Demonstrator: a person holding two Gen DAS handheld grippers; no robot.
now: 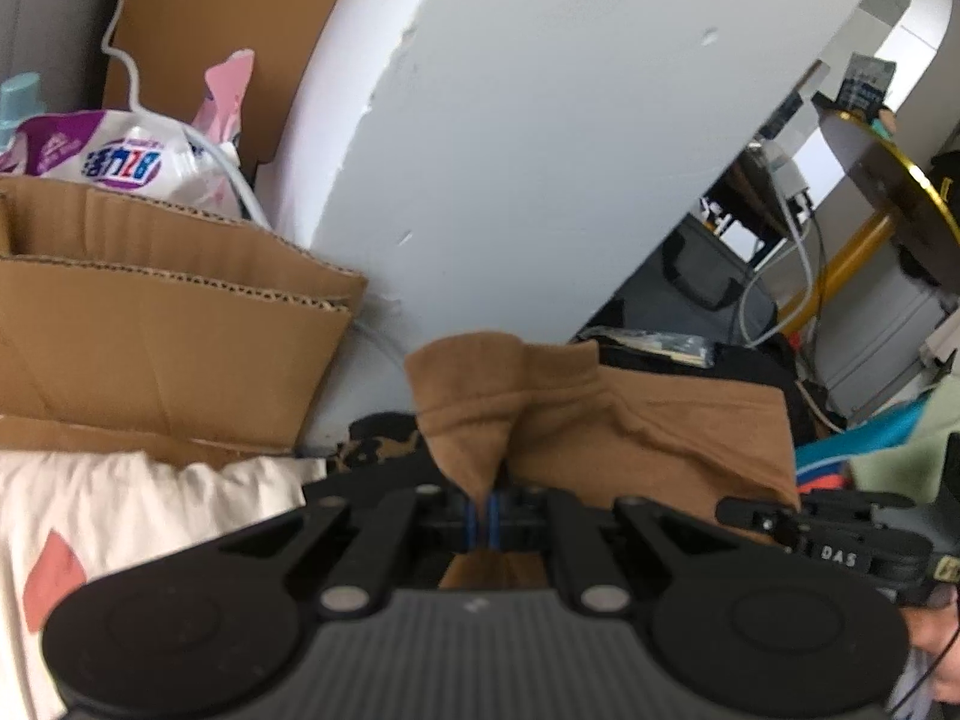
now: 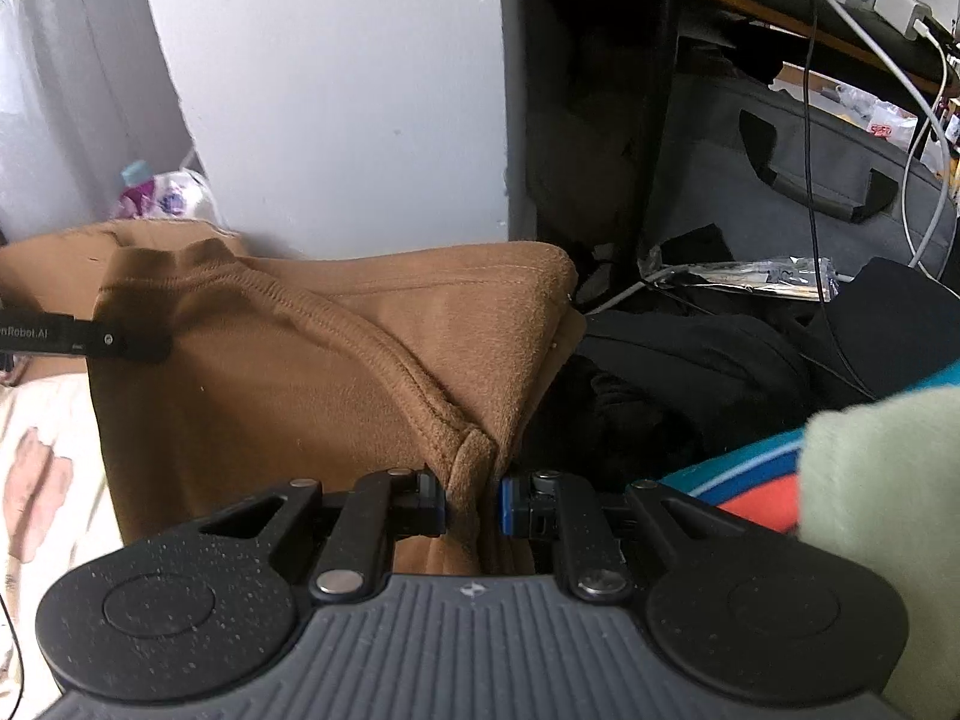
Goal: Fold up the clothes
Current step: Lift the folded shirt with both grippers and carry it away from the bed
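A brown fleece garment (image 1: 630,420) hangs stretched between both grippers, lifted above the bedding. In the left wrist view my left gripper (image 1: 485,519) is shut on a pinched corner of it, the cloth rising in a peak from the blue pads. The other gripper shows at the right edge of that view, also holding the brown cloth. In the right wrist view my right gripper (image 2: 474,504) is shut on a seamed corner of the brown garment (image 2: 288,372), which spreads away to the left. The left gripper's black finger (image 2: 90,342) touches the garment's far edge there.
Cream bedding with pink marks (image 1: 120,528) lies below left. Cardboard boxes (image 1: 150,330) and a detergent bag (image 1: 120,162) stand at the left by a white pillar (image 1: 510,150). Black clothes (image 2: 690,372), cables, a grey case (image 2: 810,180) and a green and blue item (image 2: 870,480) crowd the right.
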